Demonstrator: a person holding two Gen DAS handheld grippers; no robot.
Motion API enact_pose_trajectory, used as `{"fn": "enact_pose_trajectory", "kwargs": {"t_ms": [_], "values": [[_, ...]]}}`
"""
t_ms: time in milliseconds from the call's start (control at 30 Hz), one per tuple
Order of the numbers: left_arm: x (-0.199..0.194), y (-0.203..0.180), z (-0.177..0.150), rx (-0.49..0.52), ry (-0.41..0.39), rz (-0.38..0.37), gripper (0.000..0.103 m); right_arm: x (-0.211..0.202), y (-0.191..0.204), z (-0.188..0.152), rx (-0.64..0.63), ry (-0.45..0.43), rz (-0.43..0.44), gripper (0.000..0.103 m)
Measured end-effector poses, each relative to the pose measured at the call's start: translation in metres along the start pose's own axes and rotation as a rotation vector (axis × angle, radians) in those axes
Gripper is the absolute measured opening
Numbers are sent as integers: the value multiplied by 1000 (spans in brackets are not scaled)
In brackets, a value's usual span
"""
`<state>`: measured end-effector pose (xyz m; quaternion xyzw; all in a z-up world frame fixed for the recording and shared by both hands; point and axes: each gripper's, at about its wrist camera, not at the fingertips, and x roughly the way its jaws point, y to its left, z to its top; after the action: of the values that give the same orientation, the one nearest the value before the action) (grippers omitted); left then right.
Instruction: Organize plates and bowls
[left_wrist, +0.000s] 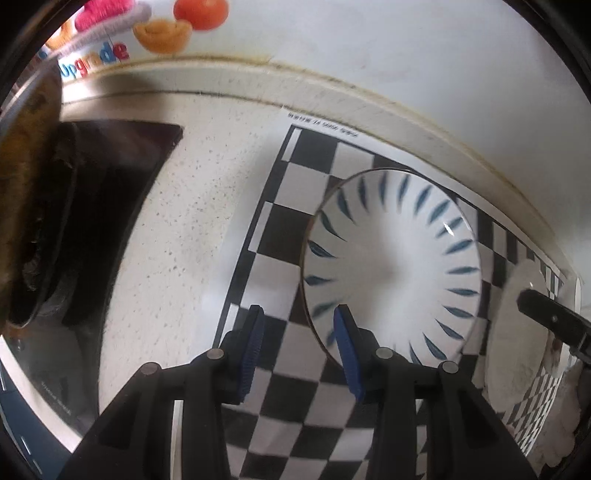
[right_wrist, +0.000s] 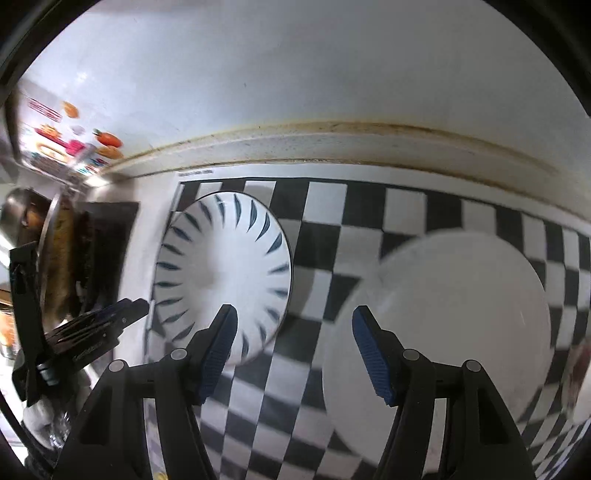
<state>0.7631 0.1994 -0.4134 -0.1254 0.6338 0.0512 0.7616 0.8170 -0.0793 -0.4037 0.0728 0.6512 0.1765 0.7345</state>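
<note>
— Between the blue pads of the left tongs (left_wrist: 301, 350), what do you see?
— Only checkered mat; the jaws stand apart with nothing gripped. Their right pad overlaps the near rim of the white round plate with blue leaf strokes (left_wrist: 393, 269), though I cannot tell if it touches.
— And the right tongs (right_wrist: 293, 347)?
— Spread wide, empty, above the black-and-white checkerboard mat (right_wrist: 325, 206).
— Where do the dishes lie?
— The blue-stroked plate sits on the mat's left part, the plain white round plate (right_wrist: 443, 332) to its right, apart from it. Both rest flat on the mat, which covers the speckled white table (left_wrist: 177, 229).
— Anything further out?
— A dark cloth (left_wrist: 96, 206) at the left, and a white wall (right_wrist: 295, 74) behind.
</note>
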Motion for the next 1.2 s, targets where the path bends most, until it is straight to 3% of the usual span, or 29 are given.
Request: {"fn": "enact_pose_trajectory", "kwargs": {"t_ms": [233, 533, 600, 767, 833, 900, 1200], "values": [[23, -1, 11, 35, 33, -18, 37, 46, 6, 34, -47, 66, -26, 67], [42, -15, 13, 89, 76, -38, 37, 76, 10, 49, -71, 156, -4, 66], [47, -20, 9, 106, 96, -46, 37, 81, 14, 49, -79, 179, 7, 54], [46, -22, 5, 93, 87, -58, 35, 88, 22, 46, -94, 198, 2, 39], [45, -20, 5, 81, 84, -62, 33, 88, 25, 45, -105, 189, -16, 38], [45, -18, 8, 72, 81, -62, 32, 88, 27, 43, -125, 177, -52, 28], [39, -10, 9, 73, 78, -45, 32, 85, 15, 40, -53, 196, -5, 25]]}}
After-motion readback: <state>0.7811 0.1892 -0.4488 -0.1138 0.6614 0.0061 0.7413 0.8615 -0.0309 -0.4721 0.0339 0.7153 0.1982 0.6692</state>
